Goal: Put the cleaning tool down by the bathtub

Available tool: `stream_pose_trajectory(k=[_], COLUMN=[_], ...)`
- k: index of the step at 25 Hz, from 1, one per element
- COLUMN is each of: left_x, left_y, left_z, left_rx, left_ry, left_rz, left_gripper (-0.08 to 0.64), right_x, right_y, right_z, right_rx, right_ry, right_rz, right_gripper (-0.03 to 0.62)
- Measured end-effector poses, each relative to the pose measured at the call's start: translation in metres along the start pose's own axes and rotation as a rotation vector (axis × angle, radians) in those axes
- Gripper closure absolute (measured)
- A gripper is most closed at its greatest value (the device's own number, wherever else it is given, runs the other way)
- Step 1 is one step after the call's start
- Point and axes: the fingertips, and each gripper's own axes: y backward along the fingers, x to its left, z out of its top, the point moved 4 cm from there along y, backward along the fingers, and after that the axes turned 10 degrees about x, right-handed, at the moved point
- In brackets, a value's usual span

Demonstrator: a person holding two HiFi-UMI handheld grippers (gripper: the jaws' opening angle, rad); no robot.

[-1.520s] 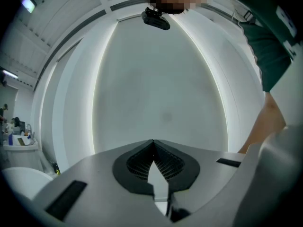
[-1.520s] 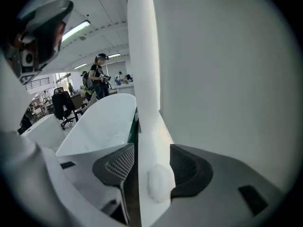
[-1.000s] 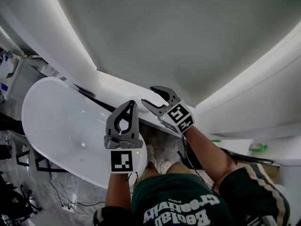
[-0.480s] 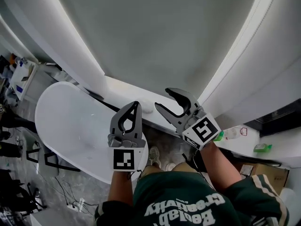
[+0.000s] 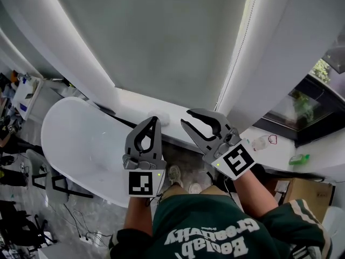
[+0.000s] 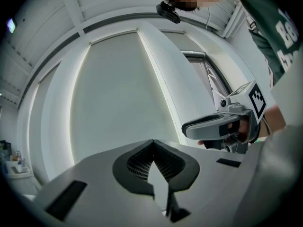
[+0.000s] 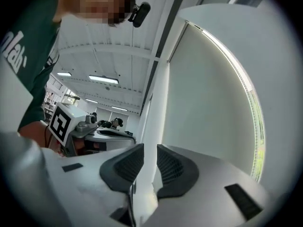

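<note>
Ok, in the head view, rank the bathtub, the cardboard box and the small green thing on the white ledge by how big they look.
1. bathtub, by far the largest.
2. cardboard box, partly hidden behind the person.
3. small green thing, the smallest.
The gaps are wide, so distance does not change the order.

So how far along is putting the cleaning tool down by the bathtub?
Probably done: a small white thing lies on the ledge beside the bathtub, but it is too blurred to confirm as the tool. In hand: nothing. The left gripper is shut and empty. The right gripper has just been closing its fingers, with a gap and nothing between them. Left to do: nothing visible.
</note>
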Motion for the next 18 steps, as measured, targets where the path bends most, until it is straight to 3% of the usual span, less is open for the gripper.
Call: stream_pose_trajectory(k=[7, 18], left_x=[-0.016, -0.029], left_y=[0.013, 0.020], left_z=[0.005, 0.011], left_rx=[-0.013, -0.021], left_ry=[-0.002, -0.023], left_rz=[-0.024, -0.027], left_gripper=[0.555, 0.555], right_x=[0.012, 0.023], right_y=[0.029, 0.043], right_z=[0.009, 0.009], right_rx=[0.014, -0.003], right_ry=[0.041, 0.056], right_rz=[-0.021, -0.038], right_gripper=[0.575, 0.576])
